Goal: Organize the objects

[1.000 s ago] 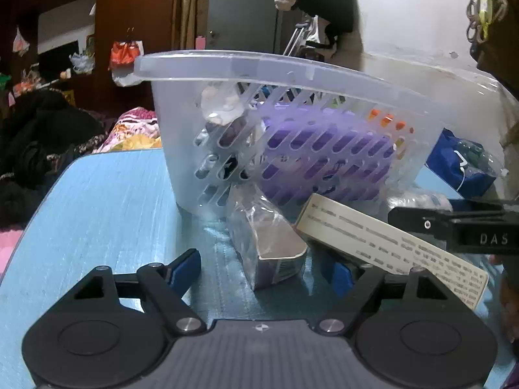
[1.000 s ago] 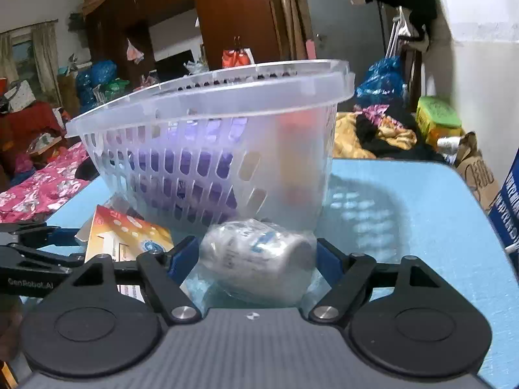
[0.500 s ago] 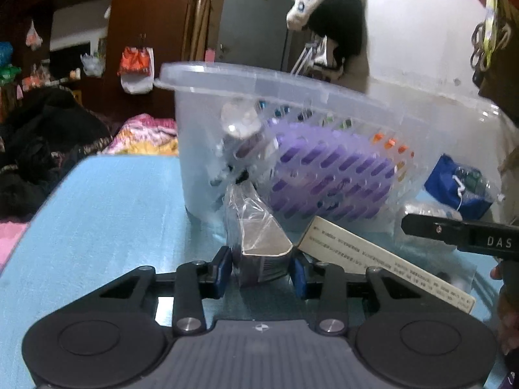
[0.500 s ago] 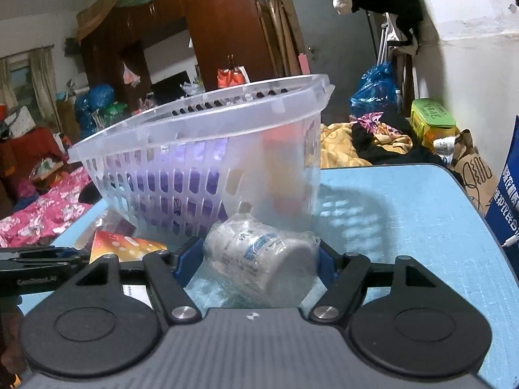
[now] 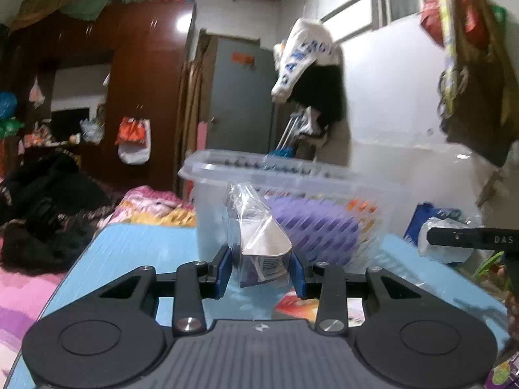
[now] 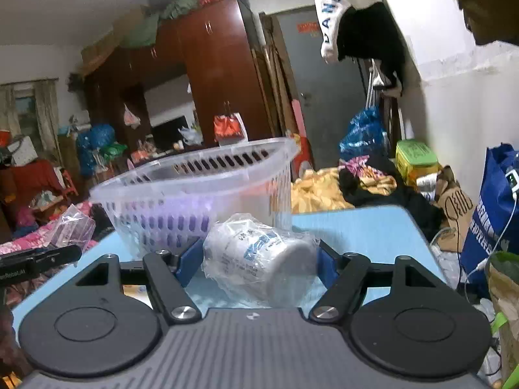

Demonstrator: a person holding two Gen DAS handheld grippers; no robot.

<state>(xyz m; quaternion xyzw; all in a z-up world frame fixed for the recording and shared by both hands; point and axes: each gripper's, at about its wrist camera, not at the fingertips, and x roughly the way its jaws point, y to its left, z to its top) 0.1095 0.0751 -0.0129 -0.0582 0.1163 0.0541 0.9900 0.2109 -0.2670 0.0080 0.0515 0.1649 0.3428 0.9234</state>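
My left tongs (image 5: pixel 261 267) clench a bagged box (image 5: pixel 263 253), my right tongs (image 6: pixel 256 264) a wrapped jar (image 6: pixel 259 256); slick plastic could slip before the basket (image 6: pixel 194 191) ahead.

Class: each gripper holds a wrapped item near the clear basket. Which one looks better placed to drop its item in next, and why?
Probably the right gripper: its wrapped jar faces the basket with the open rim visible. The left gripper, holding a bagged box, sits below the rim.

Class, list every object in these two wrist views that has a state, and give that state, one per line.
left gripper: shut on the bagged box.
bagged box: held, lifted off the table.
right gripper: shut on the bagged jar.
bagged jar: held, lying sideways.
basket: upright, open-topped, purple item inside.
flat packet: lying on the table.
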